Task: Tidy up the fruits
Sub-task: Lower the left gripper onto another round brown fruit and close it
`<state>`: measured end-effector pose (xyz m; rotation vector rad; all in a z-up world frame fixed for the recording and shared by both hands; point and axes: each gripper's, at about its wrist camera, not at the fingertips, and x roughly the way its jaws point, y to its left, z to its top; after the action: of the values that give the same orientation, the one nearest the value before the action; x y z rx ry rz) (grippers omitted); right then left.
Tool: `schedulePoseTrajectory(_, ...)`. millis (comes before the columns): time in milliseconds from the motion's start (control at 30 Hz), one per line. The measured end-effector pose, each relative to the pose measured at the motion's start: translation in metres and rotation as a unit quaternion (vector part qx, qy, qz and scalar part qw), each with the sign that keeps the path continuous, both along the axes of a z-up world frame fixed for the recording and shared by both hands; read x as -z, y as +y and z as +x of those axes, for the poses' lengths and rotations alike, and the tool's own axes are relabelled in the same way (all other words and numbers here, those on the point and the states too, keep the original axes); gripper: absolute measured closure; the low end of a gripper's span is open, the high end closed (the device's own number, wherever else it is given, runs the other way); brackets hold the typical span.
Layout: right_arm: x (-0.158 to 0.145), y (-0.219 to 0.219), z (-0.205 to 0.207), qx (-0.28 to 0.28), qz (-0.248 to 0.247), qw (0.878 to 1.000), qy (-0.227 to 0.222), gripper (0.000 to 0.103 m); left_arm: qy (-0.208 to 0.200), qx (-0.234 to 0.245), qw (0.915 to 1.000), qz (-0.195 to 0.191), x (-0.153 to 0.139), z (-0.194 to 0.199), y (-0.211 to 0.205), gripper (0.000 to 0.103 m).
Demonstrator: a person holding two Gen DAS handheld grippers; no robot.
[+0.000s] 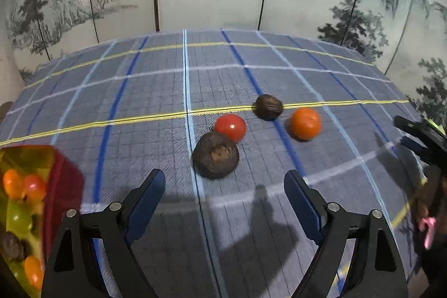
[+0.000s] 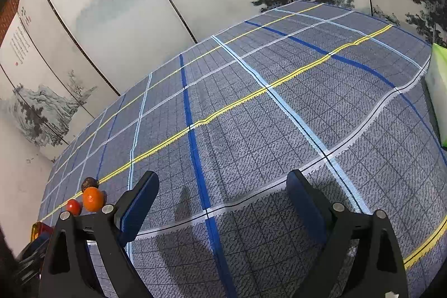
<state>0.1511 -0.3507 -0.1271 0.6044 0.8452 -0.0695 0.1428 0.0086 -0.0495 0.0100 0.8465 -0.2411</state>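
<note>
Fruits round, no long axis

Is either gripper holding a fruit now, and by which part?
Nothing is held. Left gripper and right gripper are both open and empty.

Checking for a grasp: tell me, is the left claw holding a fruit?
No, the left claw stands open and empty, short of the dark fruit.

Four fruits lie clustered on the tablecloth, the container well left of them.
</note>
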Motion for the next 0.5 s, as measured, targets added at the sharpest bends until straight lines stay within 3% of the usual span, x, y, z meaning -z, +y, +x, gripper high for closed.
schedulePoseTrajectory(67, 0.000, 0.000, -0.001, -0.001, 0.001, 1.000, -0.001, 0.011, 0.010, -0.013, 0.9999, -0.003, 0.008, 0.015, 0.000, 0.018)
schedulePoseTrajectory(133, 0.001, 0.000, -0.001, -0.003, 0.000, 1.000, -0.001, 0.010, 0.016, -0.021, 0.9996, -0.003, 0.014, 0.023, 0.001, 0.026)
schedulePoseTrajectory(300, 0.001, 0.001, 0.001, -0.007, -0.002, 1.000, 0.001, 0.009, 0.018, -0.013, 0.9993, 0.029, 0.021, 0.029, -0.008, 0.062)
schedulePoseTrajectory(500, 0.001, 0.001, 0.000, -0.007, -0.002, 1.000, 0.001, 0.008, 0.006, 0.007, 0.9984, 0.056, 0.014, 0.020, -0.016, 0.062)
